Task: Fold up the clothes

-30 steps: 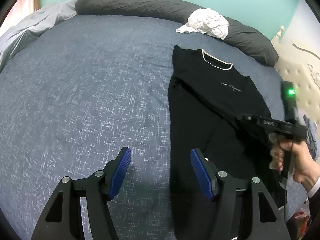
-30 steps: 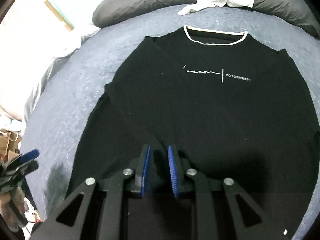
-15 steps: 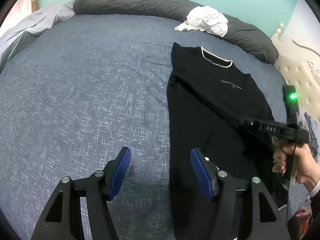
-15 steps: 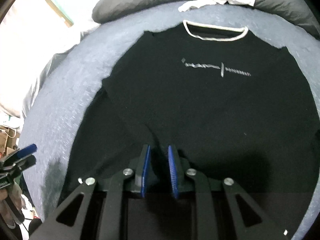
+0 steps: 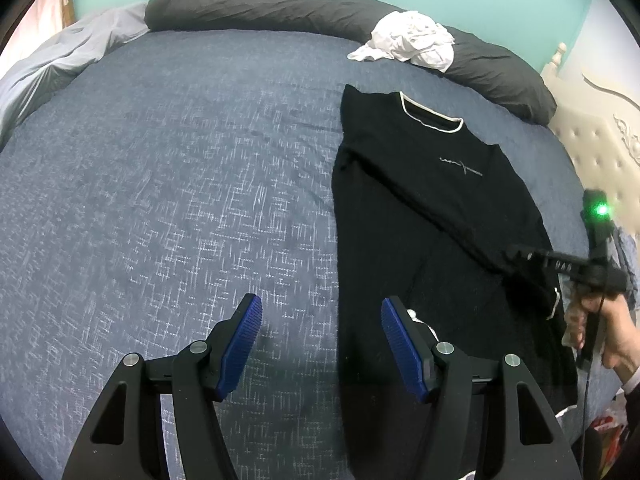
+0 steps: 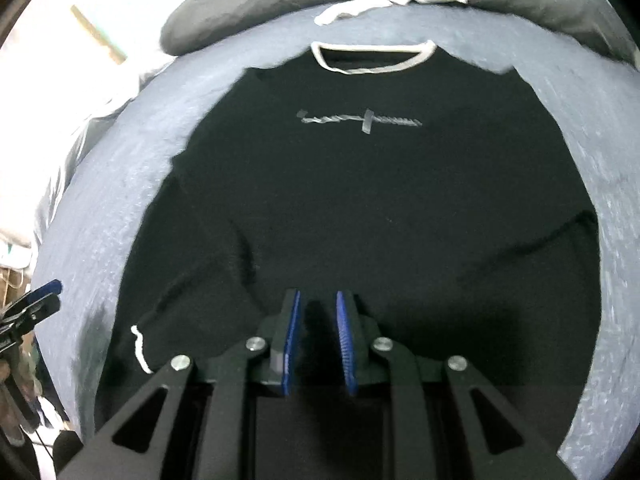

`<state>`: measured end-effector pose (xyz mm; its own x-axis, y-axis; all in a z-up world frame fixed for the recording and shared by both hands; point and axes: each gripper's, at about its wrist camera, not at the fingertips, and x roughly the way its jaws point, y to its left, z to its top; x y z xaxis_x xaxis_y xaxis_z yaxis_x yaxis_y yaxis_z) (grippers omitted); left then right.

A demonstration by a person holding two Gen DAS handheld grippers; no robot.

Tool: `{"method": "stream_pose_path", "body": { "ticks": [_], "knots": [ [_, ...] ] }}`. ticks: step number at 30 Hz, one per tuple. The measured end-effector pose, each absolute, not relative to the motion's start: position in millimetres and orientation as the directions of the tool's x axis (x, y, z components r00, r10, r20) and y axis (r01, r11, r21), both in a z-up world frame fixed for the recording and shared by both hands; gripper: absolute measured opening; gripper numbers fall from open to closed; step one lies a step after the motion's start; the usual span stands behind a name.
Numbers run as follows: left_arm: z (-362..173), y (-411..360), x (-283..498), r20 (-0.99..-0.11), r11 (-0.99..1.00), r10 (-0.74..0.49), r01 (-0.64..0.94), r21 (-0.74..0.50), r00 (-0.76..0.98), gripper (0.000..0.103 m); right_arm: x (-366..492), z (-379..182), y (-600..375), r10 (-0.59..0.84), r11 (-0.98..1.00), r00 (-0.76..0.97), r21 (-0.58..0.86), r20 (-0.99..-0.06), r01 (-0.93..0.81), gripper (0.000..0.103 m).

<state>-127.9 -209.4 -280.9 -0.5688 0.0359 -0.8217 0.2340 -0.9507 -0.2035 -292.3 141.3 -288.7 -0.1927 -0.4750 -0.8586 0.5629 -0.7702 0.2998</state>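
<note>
A black shirt (image 5: 420,208) with a white collar and a small chest print lies face up on the blue bedspread (image 5: 160,180). In the right wrist view the shirt (image 6: 360,184) fills the middle. My right gripper (image 6: 316,320) is shut on a fold of its black fabric near the lower part. From the left wrist view, the right gripper (image 5: 516,254) holds a taut ridge of cloth that runs from the shirt's left shoulder. My left gripper (image 5: 322,336) is open, hovering over the bedspread at the shirt's left edge, holding nothing.
A crumpled white garment (image 5: 412,40) rests on the long dark grey pillow (image 5: 260,4) at the head of the bed. A light grey blanket (image 5: 60,60) lies at the far left. A padded cream headboard (image 5: 600,148) stands at the right.
My right gripper has risen and drawn back with the black fabric in it, so the shirt looks farther away. The left gripper has hardly moved.
</note>
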Motion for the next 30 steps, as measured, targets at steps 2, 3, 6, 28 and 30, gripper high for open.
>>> {"method": "stream_pose_path", "body": {
  "ticks": [2, 3, 6, 28, 30],
  "knots": [
    [-281, -209, -129, -0.821, -0.951, 0.036, 0.233, -0.203, -0.569, 0.067, -290, -293, 144, -0.457, -0.771, -0.184, 0.284, -0.87, 0.57, 0.018],
    [-280, -209, -130, -0.821, -0.952, 0.036, 0.232, -0.202, -0.57, 0.067, -286, -296, 143, -0.446, -0.765, -0.173, 0.273, -0.878, 0.583, 0.018],
    [-280, -208, -130, -0.82, -0.953, 0.033, 0.228, -0.197, -0.571, 0.067, -278, -294, 151, -0.462, -0.765, -0.175, 0.291, -0.87, 0.574, 0.018],
    [-286, -223, -128, -0.827, -0.95, 0.023, 0.246, -0.193, -0.562, 0.067, -286, -302, 52, -0.534, -0.71, -0.141, 0.352, -0.834, 0.609, 0.02],
    [-285, -223, -126, -0.825, -0.95, 0.024, 0.245, -0.195, -0.565, 0.067, -279, -302, 56, -0.531, -0.697, -0.128, 0.345, -0.838, 0.629, 0.02]
  ]
}}
